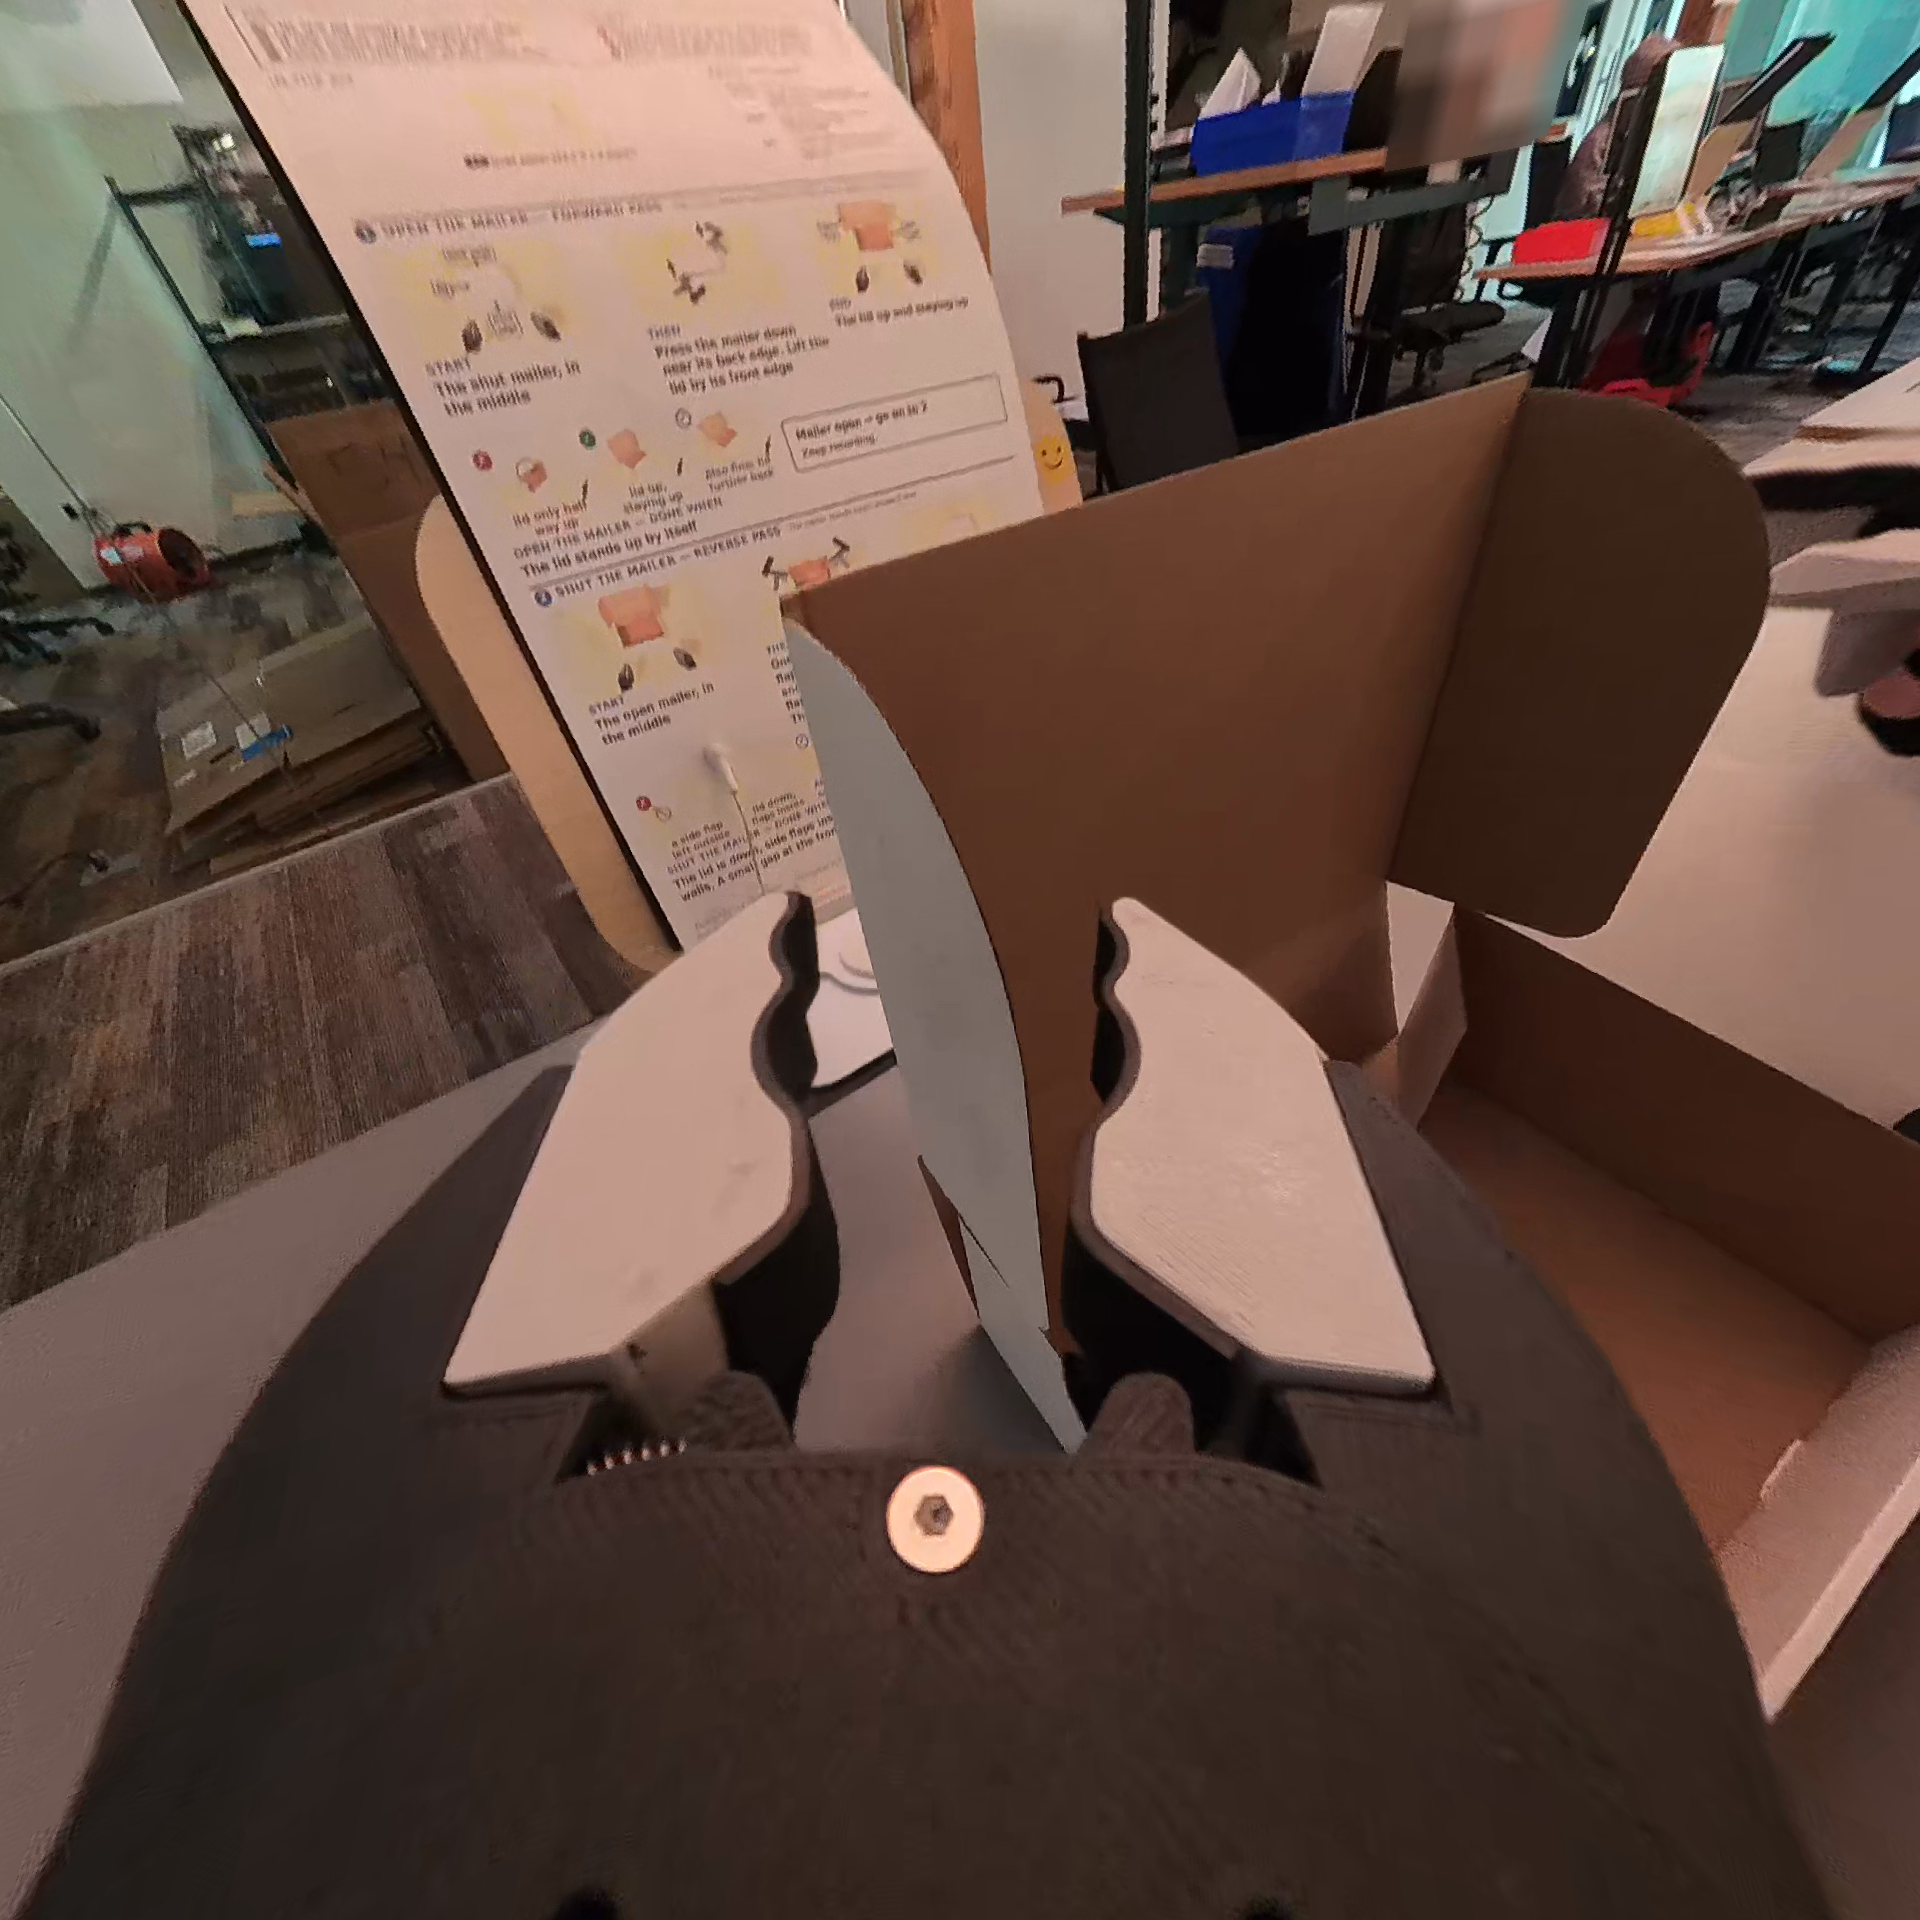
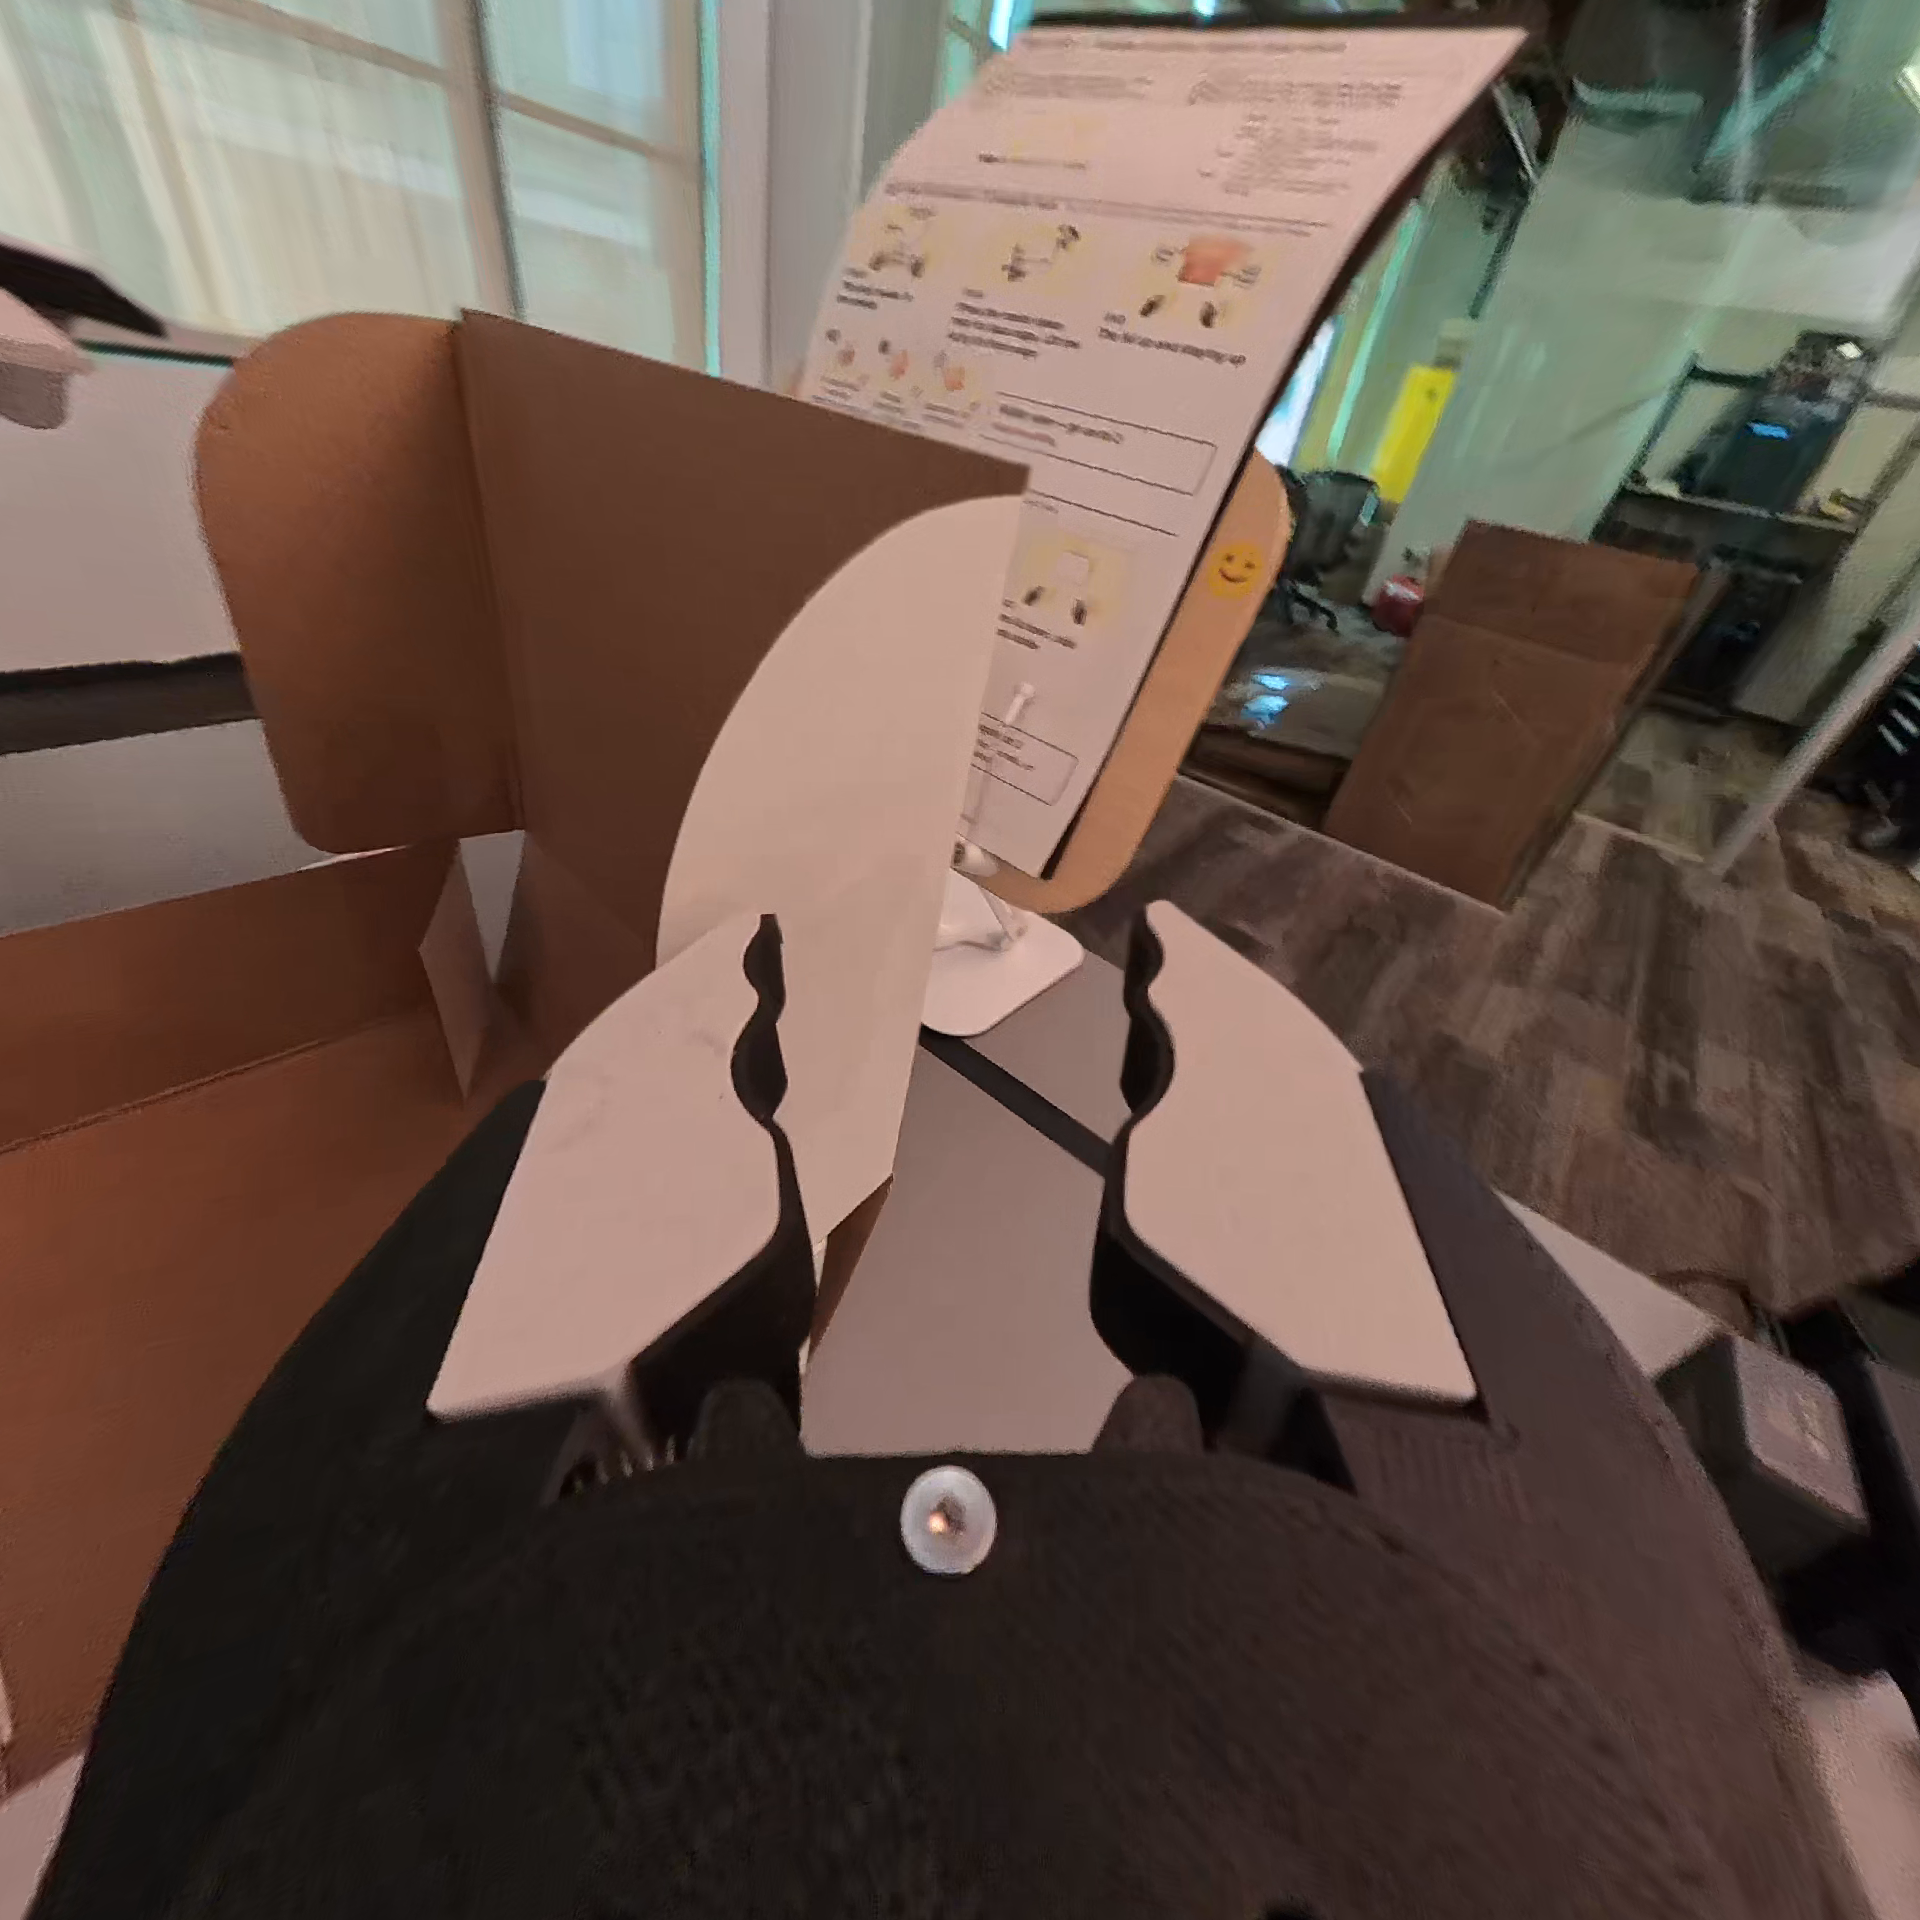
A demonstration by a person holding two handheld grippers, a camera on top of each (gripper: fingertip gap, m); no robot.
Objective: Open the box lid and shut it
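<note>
The cardboard box (image 1: 1662,1195) lies open on the table, with its brown lid (image 1: 1195,675) standing upright. My left gripper (image 1: 956,920) is open, and the lid's left side flap (image 1: 935,987), pale on its outer face, stands between its fingers. The lid's other side flap (image 1: 1600,665) folds forward at the right. In the right wrist view the lid (image 2: 675,540) stands ahead to the left. My right gripper (image 2: 961,920) is open around the lid's white-faced right side flap (image 2: 842,779), which lies close to the left finger. The box wall (image 2: 208,1039) is at the left.
A printed instruction sheet (image 1: 675,416) on a white stand (image 2: 997,987) rises just behind the lid. The dark grey table top (image 1: 208,1299) ends near grey carpet (image 2: 1558,1039). Flattened cardboard (image 2: 1507,707) and desks stand farther off.
</note>
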